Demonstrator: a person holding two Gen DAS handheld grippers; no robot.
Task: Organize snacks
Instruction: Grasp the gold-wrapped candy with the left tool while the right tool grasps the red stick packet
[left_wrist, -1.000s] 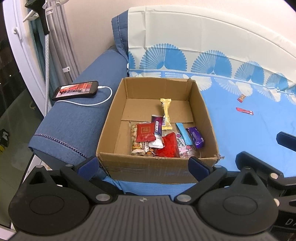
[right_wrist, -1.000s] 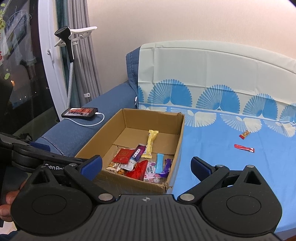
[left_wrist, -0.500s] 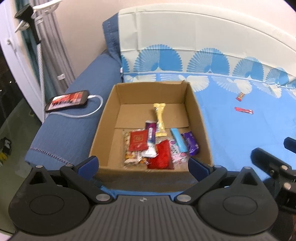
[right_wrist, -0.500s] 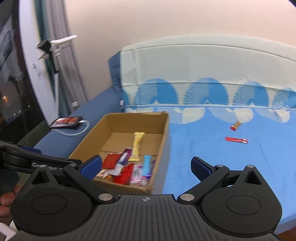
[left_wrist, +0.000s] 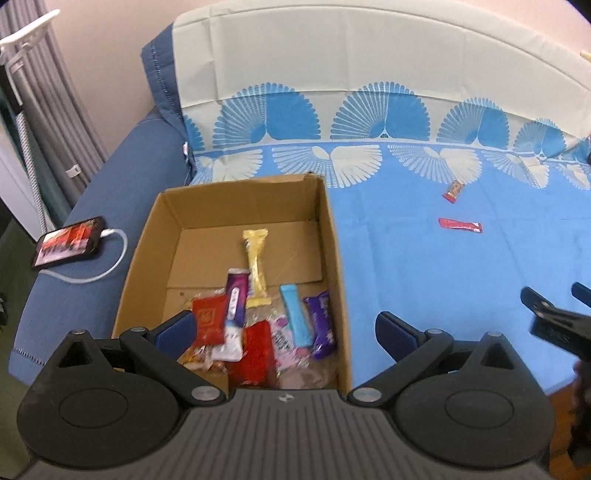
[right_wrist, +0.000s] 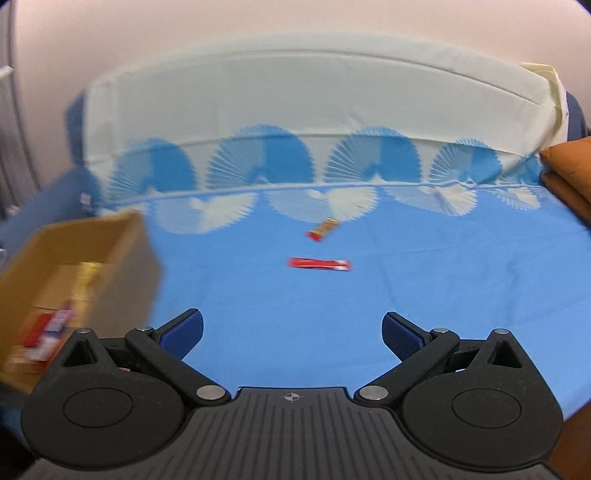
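A cardboard box (left_wrist: 334, 236) sits on the blue bed sheet and holds several snack packets, among them a yellow bar (left_wrist: 255, 266) and a red packet (left_wrist: 209, 321). Two snacks lie loose on the sheet: a long red stick (right_wrist: 319, 264) (left_wrist: 460, 225) and a small red-orange packet (right_wrist: 322, 229) (left_wrist: 454, 191). My left gripper (left_wrist: 284, 332) is open and empty above the box's near end. My right gripper (right_wrist: 291, 334) is open and empty over the sheet, short of the red stick. The box (right_wrist: 118, 266) is blurred at the left of the right wrist view.
A phone (left_wrist: 68, 242) on a white charging cable lies on the dark blue sofa arm left of the box. An orange cushion (right_wrist: 570, 170) sits at the far right. The bed's front edge is close below both grippers.
Both grippers have swung to the right. The right gripper now faces the two loose snacks on the sheet, with the box slid to its left edge. Both stayed open.
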